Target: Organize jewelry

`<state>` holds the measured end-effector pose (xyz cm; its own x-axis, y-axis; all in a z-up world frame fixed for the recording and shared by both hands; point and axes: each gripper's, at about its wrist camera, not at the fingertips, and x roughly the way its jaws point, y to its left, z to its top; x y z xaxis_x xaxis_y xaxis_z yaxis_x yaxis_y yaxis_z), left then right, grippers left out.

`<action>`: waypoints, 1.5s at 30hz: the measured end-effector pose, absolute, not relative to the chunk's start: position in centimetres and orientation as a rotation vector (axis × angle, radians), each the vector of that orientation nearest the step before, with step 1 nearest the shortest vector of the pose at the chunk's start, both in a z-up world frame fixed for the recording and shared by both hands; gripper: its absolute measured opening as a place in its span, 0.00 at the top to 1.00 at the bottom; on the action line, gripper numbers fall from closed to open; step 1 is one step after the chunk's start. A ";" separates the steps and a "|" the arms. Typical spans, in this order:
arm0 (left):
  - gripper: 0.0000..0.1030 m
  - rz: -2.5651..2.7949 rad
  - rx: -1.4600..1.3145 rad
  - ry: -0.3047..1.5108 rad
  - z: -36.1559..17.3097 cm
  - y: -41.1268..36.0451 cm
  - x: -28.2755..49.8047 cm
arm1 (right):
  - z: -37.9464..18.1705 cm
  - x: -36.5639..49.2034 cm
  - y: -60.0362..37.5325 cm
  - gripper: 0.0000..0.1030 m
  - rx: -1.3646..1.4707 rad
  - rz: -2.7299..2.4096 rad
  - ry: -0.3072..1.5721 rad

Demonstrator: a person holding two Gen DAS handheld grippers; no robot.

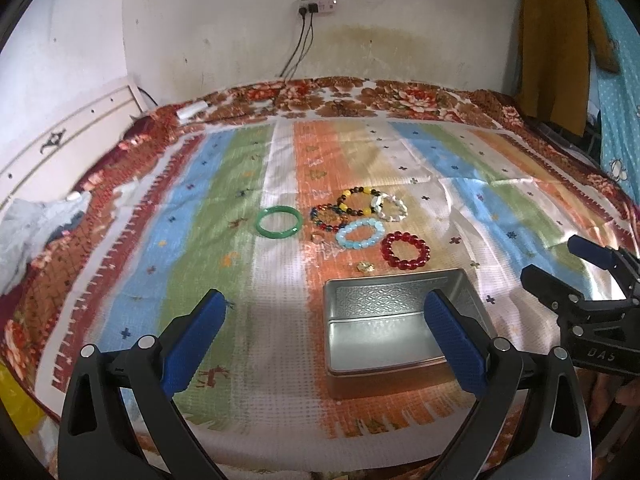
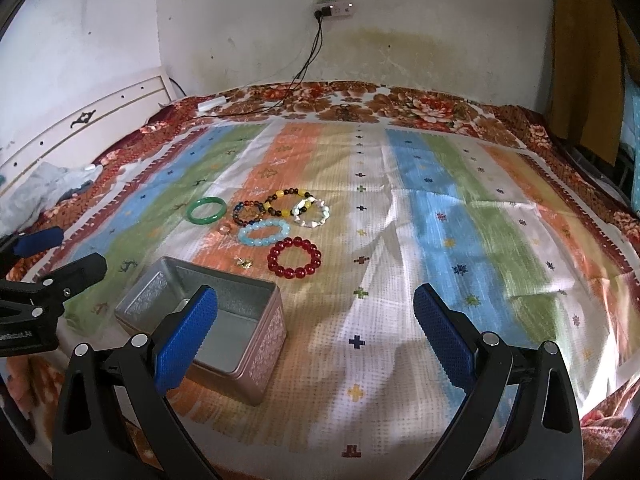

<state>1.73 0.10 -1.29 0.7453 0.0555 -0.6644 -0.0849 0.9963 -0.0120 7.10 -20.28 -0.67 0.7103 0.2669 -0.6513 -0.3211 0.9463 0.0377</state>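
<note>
Both my claws are spread wide, holding nothing. Ahead of my left claw (image 1: 326, 312) sits the open metal tin (image 1: 400, 320) on the bed's striped cloth (image 1: 240, 200); beyond it lie the bracelets: red beaded bracelet (image 1: 405, 249), pale blue bracelet (image 1: 359, 233), green bangle (image 1: 278, 221). My right claw (image 2: 316, 308) hovers right of the tin.

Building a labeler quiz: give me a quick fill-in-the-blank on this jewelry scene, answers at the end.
1. The metal tin has ___ jewelry in it.
2. The bracelet lying nearest the tin is the ___ one.
3. The green bangle lies ___ the other bracelets, touching none.
4. The left tongs and right tongs are both ___, holding nothing.

Missing words: no; red; apart from; open
</note>
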 end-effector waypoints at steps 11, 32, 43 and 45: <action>0.05 0.074 -0.038 0.754 -0.7 0.0 4.7 | 0.0 8.9 -20.0 0.03 -0.048 0.355 0.716; 0.05 0.150 -0.026 0.852 -1.1 2.6 12.4 | 0.5 15.0 -18.8 0.03 -0.024 0.364 0.764; 0.05 0.184 -0.090 0.926 -2.1 5.5 15.5 | -0.9 17.9 -18.5 0.03 -0.052 0.365 0.881; 0.05 0.193 -0.095 0.925 -2.1 5.9 16.0 | -1.2 18.5 -18.3 0.03 -0.063 0.370 0.899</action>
<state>16.01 5.92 -2.15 0.5861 0.1245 -0.8006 -0.2056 0.9786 0.0017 18.46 -18.28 -1.15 0.5642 0.2875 -0.7740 -0.3402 0.9351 0.0994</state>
